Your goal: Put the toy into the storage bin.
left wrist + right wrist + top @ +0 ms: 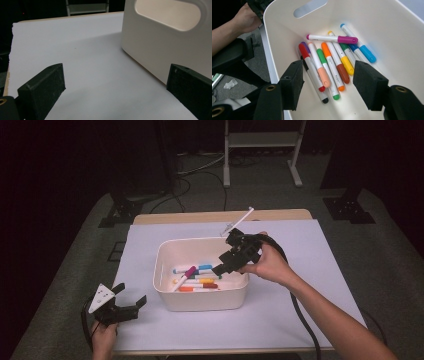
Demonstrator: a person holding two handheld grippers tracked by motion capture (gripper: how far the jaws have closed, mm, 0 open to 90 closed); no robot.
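Dark floor and cables surround the table (300,270), which is covered in white. From the high view, the right tool (226,265) hangs over the white bin (200,300) with nothing held, likely after a drop; the left tool (131,301) waits open beside it. Left gripper view: jaws spread, bin wall (150,45) near. Right gripper view: jaws apart above the markers (332,60), which lie loose on the bin's floor.

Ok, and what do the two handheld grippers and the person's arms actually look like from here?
Both are black two-jaw tools. The left gripper carries a pale grey three-cornered plate on top; its jaws are blocky black pads. The right gripper has the same chunky black pads, with brass-coloured fittings at the jaw bases in its own view, and a thick black cable trails along the forearm. Both forearms are bare, no sleeves in sight.
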